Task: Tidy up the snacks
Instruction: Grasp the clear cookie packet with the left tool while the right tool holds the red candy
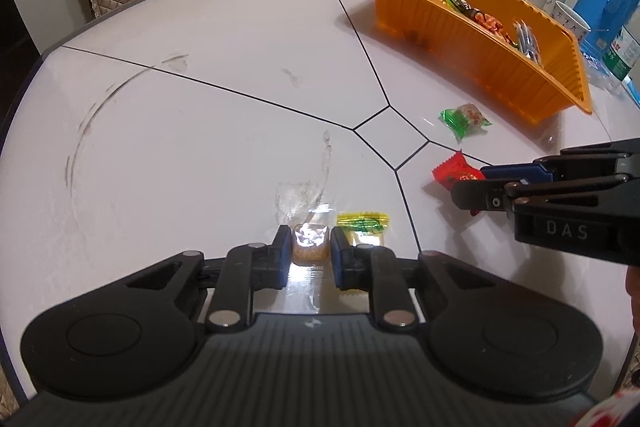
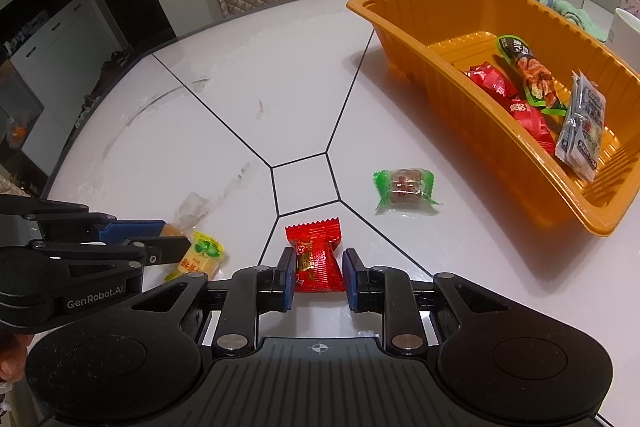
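Left gripper [image 1: 310, 247]: jaws narrowed onto a clear-wrapped amber snack [image 1: 310, 243]; the blue pads sit against its two sides, so it reads as gripped, low over the table.
Right gripper [image 2: 318, 273]: jaws narrow, closed on the red candy packet [image 2: 316, 255]; pads pinch its lower half, and the crimped top edge stands clear beyond the fingertips.
Key relation: orange tray [image 2: 408, 39] lies ahead and to the right of both grippers, its long axis running diagonally away; the right gripper is the nearer one, with bare table between it and the tray's near wall.
Yellow packet [image 1: 362, 227]: just beside the left gripper's right finger, flat on the table, not held.
Green-wrapped sweet [image 2: 404, 189]: loose on the table between the right gripper and the tray, long axis roughly across the view, twisted ends sticking out.
Tray contents: red packets, a long printed stick pack and silvery sachets, gathered toward the near end.
Materials: tray is thin ribbed plastic, glossy; wrappers are crinkly foil and clear film, light, likely to slip or crush.
Table [image 1: 200, 39]: white, glossy, with dark seam lines and smeared marks.
Judged step: both pieces gripped, carry to the tray is due.
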The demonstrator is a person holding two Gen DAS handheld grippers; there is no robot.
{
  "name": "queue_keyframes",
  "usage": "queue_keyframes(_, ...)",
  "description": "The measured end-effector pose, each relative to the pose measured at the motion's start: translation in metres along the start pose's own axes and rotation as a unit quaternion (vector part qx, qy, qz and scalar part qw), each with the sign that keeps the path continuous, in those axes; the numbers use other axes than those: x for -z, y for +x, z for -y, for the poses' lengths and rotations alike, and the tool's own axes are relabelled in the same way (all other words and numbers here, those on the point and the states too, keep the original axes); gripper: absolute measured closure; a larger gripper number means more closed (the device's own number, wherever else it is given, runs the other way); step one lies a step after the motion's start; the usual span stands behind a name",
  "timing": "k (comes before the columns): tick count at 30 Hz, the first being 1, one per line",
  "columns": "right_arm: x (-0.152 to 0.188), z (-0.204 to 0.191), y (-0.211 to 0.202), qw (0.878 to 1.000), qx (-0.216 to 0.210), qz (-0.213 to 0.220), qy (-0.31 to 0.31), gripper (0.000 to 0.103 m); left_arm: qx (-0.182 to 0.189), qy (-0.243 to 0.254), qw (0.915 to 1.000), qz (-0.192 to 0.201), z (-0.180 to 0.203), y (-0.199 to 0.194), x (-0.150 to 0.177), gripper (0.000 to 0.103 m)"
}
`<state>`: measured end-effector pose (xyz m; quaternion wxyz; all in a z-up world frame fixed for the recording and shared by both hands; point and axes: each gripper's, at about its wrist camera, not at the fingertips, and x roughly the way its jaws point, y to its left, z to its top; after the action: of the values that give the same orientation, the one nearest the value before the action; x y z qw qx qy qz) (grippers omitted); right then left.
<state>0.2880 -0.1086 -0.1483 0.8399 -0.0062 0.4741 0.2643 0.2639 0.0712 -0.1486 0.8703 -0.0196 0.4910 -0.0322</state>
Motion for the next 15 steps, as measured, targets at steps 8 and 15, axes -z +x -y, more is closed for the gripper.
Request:
queue_keyframes(8, 0.0, -0.002, -0.013, 1.0, -0.002, 0.011, 0.0, 0.078, -0.007, -0.006, 0.9999, 0.01, -0.003, -0.014, 0.001, 0.085)
queue_keyframes(15, 0.006, -0.004, -0.032, 1.0, -0.006, 0.024, 0.0, 0.078, -0.006, -0.014, 0.9997, 0.021, -0.002, -0.034, 0.006, 0.085)
